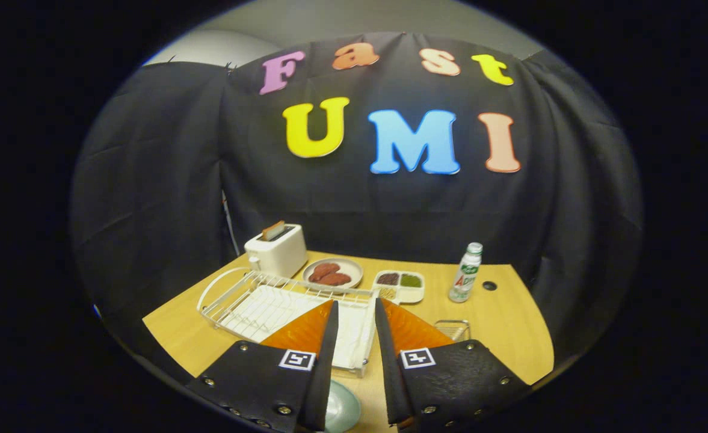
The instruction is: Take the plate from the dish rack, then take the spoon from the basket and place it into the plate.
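Gripper (354,313) is released, holding nothing; the plate (341,408) lies below, rack (251,300) at eleven o'clock. At one o'clock, the basket (453,328); its spoon looks light, slippery: pinch the handle.

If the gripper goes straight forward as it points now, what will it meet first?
Probably the white wire dish rack, just ahead of the open gripper; the compartment dish lies beyond. Depth is uncertain.
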Action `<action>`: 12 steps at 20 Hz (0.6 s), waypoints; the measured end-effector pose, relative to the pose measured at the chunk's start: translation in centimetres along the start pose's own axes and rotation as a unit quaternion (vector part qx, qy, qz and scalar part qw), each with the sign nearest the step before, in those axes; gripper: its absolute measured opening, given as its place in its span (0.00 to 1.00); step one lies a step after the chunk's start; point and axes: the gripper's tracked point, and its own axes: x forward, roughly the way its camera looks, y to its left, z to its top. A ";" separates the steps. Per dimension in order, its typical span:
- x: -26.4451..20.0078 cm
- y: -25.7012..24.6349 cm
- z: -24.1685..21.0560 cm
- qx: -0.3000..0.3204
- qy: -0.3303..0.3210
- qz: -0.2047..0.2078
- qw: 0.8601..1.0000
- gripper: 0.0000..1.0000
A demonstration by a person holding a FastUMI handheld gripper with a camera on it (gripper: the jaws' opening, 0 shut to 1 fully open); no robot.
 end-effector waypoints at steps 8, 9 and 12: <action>-6.5 -8.1 9.3 -0.010 -0.132 -0.083 0.988 0.97; -6.8 -8.6 9.2 -0.011 -0.134 -0.091 0.987 0.96; -7.3 -9.5 8.3 -0.003 -0.129 -0.098 0.987 0.97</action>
